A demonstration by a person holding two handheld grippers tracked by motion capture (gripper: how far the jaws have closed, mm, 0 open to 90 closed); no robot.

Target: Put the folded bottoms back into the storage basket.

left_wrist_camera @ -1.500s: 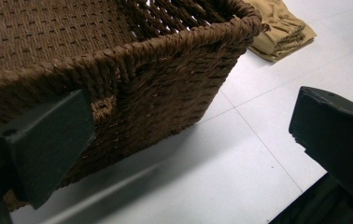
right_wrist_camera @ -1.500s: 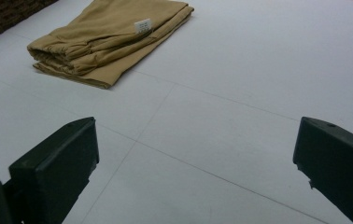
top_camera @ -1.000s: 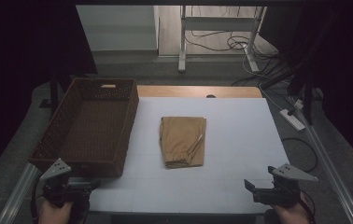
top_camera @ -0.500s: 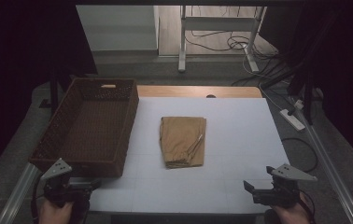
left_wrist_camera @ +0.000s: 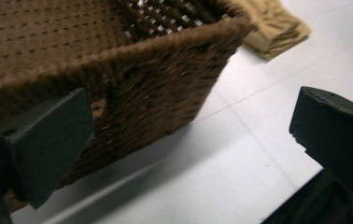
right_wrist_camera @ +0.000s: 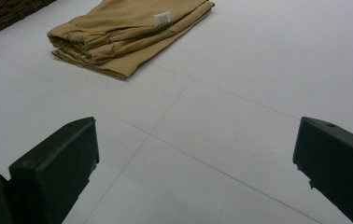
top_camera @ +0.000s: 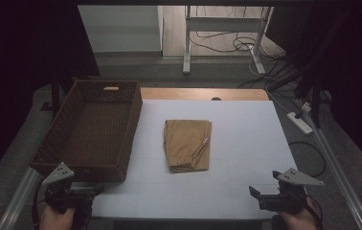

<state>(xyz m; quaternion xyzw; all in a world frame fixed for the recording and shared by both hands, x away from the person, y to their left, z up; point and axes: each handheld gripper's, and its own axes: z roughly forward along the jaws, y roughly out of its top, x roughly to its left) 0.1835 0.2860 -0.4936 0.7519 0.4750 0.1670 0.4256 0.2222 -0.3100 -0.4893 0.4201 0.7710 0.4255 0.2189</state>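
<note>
A folded tan garment (top_camera: 187,144) with a small white label lies flat on the middle of the white table (top_camera: 246,129). A dark brown wicker basket (top_camera: 93,129) stands empty on the table's left side. My left gripper (top_camera: 90,191) is at the near left edge, just before the basket's front corner (left_wrist_camera: 165,84); its jaws stand wide apart, open (left_wrist_camera: 193,126), with nothing between them. My right gripper (top_camera: 260,196) hovers at the near right edge, also open (right_wrist_camera: 195,149), facing the garment (right_wrist_camera: 128,32) from a distance.
A strip of wooden tabletop (top_camera: 203,93) shows behind the white sheet. Beyond the table are a metal stand (top_camera: 222,28), floor cables and a power strip (top_camera: 299,122). Bare white surface lies between the garment and both grippers.
</note>
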